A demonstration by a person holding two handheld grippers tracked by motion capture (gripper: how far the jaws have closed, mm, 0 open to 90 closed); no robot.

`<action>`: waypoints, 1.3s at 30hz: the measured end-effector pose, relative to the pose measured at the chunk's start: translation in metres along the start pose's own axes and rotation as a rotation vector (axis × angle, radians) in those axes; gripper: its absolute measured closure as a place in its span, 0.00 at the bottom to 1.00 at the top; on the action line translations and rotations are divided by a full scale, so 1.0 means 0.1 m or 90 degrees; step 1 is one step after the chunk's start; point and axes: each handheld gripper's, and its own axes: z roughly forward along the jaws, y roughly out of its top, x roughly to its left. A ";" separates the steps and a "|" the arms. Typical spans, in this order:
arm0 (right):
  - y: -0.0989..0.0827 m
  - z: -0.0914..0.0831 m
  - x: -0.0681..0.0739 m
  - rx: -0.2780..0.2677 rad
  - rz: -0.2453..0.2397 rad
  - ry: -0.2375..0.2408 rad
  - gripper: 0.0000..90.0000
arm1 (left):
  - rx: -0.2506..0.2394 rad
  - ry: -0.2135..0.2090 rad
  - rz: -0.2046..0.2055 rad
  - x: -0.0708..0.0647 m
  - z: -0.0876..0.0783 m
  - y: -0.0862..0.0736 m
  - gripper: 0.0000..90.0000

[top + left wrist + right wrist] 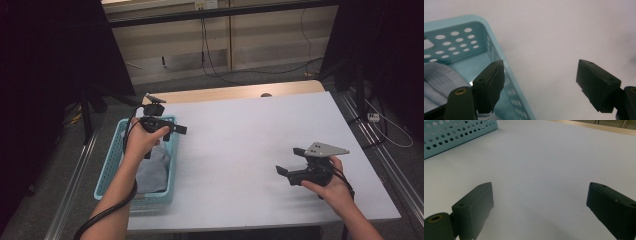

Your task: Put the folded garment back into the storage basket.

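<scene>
A light blue perforated basket (pixel 109 167) stands at the table's left edge with a pale grey cloth (pixel 152 170) lying inside it. My left gripper (pixel 171 126) hovers over the basket's far right corner, jaws wide apart with nothing between them. In the left gripper view the left gripper (pixel 540 85) straddles the rim of the basket (pixel 456 22), with the cloth (pixel 439 77) low at the left. My right gripper (pixel 290 161) hangs open and empty above the front right of the white table (pixel 240 135). The right gripper (pixel 540 205) faces bare table, the basket (pixel 454 135) far off at top left.
A strip of wooden tabletop (pixel 235 91) runs along the table's far edge. Beyond it are a floor with cables (pixel 280 70) and dark stands at both sides.
</scene>
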 end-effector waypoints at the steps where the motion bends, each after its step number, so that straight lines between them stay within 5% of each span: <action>1: 0.00 -0.01 0.00 -0.001 -0.002 0.001 0.08 | -0.001 -0.002 0.005 -0.02 0.01 -0.01 0.25; 23: -0.07 -0.18 -0.05 0.012 0.002 -0.006 0.08 | 0.002 -0.048 0.071 -0.40 0.15 -0.16 0.16; 39: -0.10 -0.19 -0.03 0.025 -0.003 0.006 0.08 | 0.000 -0.077 0.107 -0.55 0.19 -0.33 0.12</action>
